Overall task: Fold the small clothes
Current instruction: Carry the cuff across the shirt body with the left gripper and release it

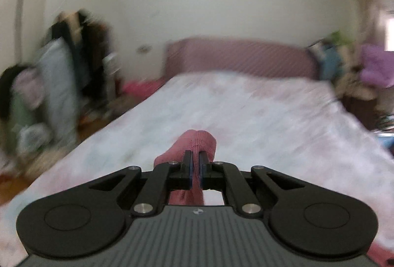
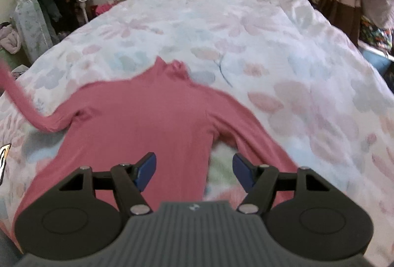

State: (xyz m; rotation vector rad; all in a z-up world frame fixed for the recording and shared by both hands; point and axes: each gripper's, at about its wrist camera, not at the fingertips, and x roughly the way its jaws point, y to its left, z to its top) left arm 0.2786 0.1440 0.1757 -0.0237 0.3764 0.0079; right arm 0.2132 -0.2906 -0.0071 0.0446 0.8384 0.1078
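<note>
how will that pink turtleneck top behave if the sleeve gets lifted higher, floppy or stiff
Probably very floppy: the pink top has one sleeve lifted off the bed, curving limply. It looks thin and light, so the left hand-held gripper, shut on the cuff, should hold it easily. The body will likely drag and bunch rather than rise flat.

The left tool (image 1: 196,163) and the right tool (image 2: 194,169) look alike: matt black link arms fan out from a grey ribbed body with a small round emblem at its front edge. Silver screw heads mark the pivots, big round black discs sit at both sides, and the fingers (image 2: 147,169) carry blue pads.
</note>
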